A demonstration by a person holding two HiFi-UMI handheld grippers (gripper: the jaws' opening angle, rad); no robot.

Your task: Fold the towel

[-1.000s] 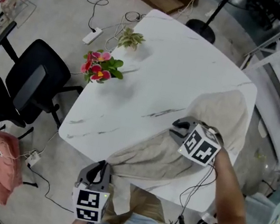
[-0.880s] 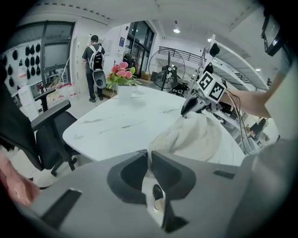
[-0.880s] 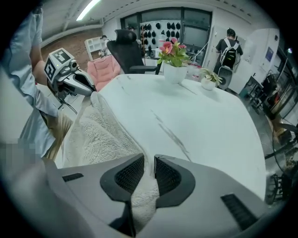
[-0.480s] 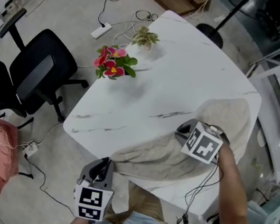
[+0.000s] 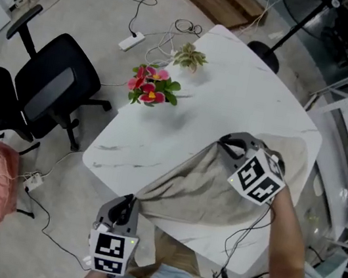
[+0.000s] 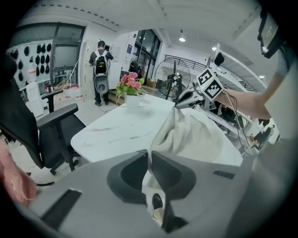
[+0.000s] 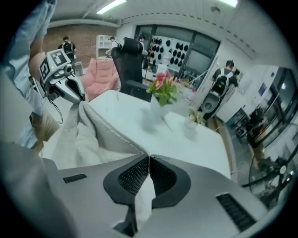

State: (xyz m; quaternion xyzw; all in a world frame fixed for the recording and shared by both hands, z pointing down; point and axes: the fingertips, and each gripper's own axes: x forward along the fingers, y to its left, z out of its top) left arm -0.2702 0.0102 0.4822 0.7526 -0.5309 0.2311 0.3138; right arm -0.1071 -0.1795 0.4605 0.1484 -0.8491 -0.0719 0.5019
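Towel [image 5: 209, 188] on near-right of white marble table [image 5: 238, 80], pulled up into a ridge | flowers [image 5: 151, 88] on table, black chair [image 5: 52, 90] beside | cube [image 5: 257, 177] hides part of towel | left gripper [image 5: 128, 203] pinches near corner past table edge | right gripper [image 5: 227, 141], tilted down, jaws just closed on raised edge

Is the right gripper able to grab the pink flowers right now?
Probably not yet. The right gripper has just shut on the towel, so its jaws are full. Nothing stands on the table between it and the pink flowers, so after letting go it likely could.
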